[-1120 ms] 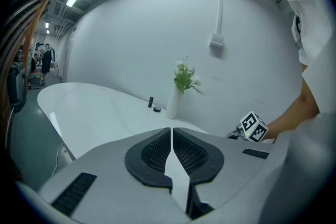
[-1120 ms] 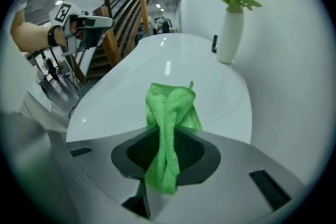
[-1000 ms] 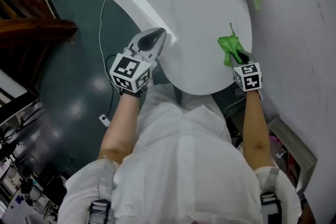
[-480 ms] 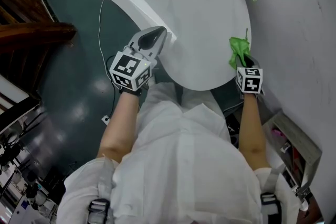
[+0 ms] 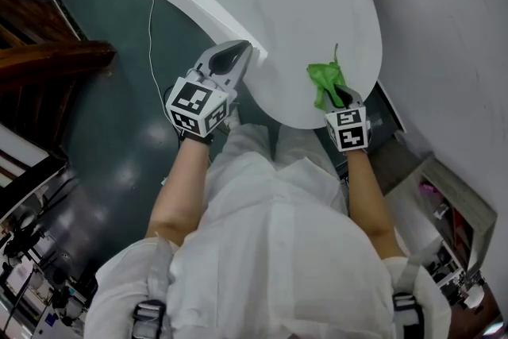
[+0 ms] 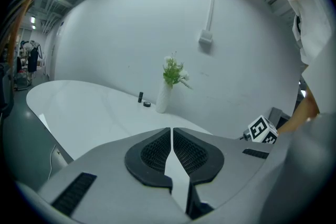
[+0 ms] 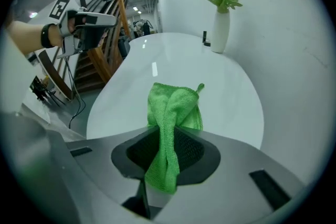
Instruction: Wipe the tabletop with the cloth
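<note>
Wearing a white top (image 5: 270, 250), the person is reaching both forearms forward over the dark floor (image 5: 111, 147) toward the near rim of a white table (image 5: 278, 4). The right gripper (image 5: 337, 95) is sitting at the table's near right edge, and its jaws are pinching a green cloth (image 5: 324, 78). In the right gripper view the cloth (image 7: 173, 113) is running as a twisted fold between the two dark pads of the right gripper (image 7: 168, 139). Its free part is lying bunched on the tabletop just ahead of the jaws, with a small loop sticking up at its far corner. The left gripper (image 5: 234, 52) is hovering at the table's near left edge, well apart from the cloth. In its own view the left gripper (image 6: 171, 136) is showing its jaws pressed together at the tips with nothing between them. A thin cable (image 5: 152, 44) is trailing over the floor beside the table's left side. Farther across the tabletop, a white vase (image 7: 219, 31) with white flowers and green leaves is standing near the pale wall (image 7: 294, 34), and a small dark upright thing (image 7: 205, 38) is standing just beside it. Wooden stairs (image 7: 113, 34) are rising beyond the table's far left side.
</note>
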The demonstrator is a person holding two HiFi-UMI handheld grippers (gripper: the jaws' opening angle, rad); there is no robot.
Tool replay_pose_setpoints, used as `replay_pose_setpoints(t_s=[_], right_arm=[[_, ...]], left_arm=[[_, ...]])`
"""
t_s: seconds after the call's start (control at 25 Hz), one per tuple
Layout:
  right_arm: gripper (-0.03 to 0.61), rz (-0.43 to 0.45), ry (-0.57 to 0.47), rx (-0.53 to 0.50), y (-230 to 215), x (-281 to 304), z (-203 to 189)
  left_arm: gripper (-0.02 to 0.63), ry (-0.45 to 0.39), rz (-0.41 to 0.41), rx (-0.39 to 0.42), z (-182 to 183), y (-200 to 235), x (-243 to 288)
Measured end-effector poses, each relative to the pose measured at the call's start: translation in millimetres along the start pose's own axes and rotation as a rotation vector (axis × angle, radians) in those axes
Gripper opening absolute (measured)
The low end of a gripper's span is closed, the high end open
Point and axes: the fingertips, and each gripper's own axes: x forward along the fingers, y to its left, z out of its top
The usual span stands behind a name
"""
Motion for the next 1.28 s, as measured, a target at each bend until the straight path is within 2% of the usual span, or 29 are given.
replay_pose_setpoints(t_s=[0.24, 0.44, 0.6, 0.68, 0.8, 1.04, 1.28], right_arm=[[0.072, 0.111, -0.001, -0.117, 64, 8, 9], [0.072, 0.234, 0.005, -0.261, 115, 5, 5], [0.072, 0.321, 0.018, -0.344, 126, -4, -12], [0.074, 0.34, 0.025, -0.339, 116, -9, -20], [0.072, 0.313, 0.041, -0.302, 82, -12, -29], [0.074, 0.176, 0.046, -0.179, -15, -10, -23], [0.074, 0.018, 0.05, -0.119, -103, 14, 14]], left_arm=[[0.026, 0.002, -0.024, 0.008, 0, -4, 2], [0.027, 0.005, -0.039, 0.014, 0, -11, 7], [0.026, 0.003, -0.042, 0.017, 2, -14, 11], [0.026, 0.004, -0.038, 0.016, 1, -14, 11], [0.026, 0.005, -0.028, 0.013, 0, -12, 14], [0.026, -0.003, 0.008, 0.004, 2, -9, 19], [0.026, -0.011, 0.068, -0.009, 3, 5, 22]])
